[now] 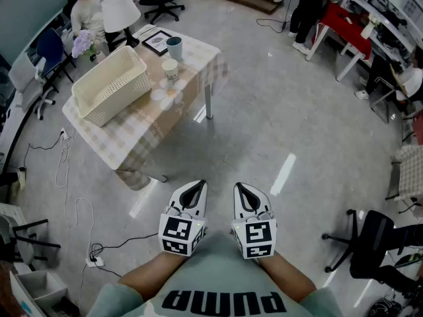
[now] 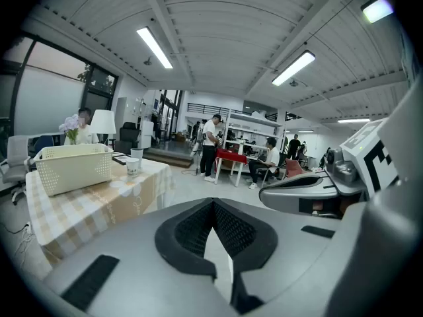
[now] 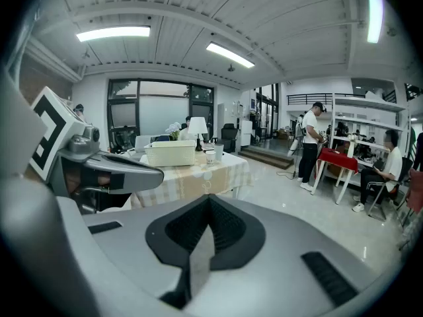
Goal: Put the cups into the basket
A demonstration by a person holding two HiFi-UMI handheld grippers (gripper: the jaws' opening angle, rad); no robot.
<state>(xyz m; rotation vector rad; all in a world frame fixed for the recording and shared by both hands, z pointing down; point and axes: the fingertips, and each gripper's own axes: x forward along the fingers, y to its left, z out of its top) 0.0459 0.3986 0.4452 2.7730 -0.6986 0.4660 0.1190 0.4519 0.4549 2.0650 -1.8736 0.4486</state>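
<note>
Checked-cloth table (image 1: 142,134) standing well ahead, carrying cream lattice plastic basket (image 1: 109,88). Left gripper (image 1: 197,186) and right gripper (image 1: 242,187) hanging closed, holding nothing. White paper cup (image 1: 170,69) and dark teal cup (image 1: 174,47) waiting beside basket. Best approaching first, opening jaws before reaching.

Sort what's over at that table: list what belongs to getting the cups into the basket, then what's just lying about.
For the job: basket; white cup; blue-grey cup.

Just lying about: lamp; picture frame; flowers.
</note>
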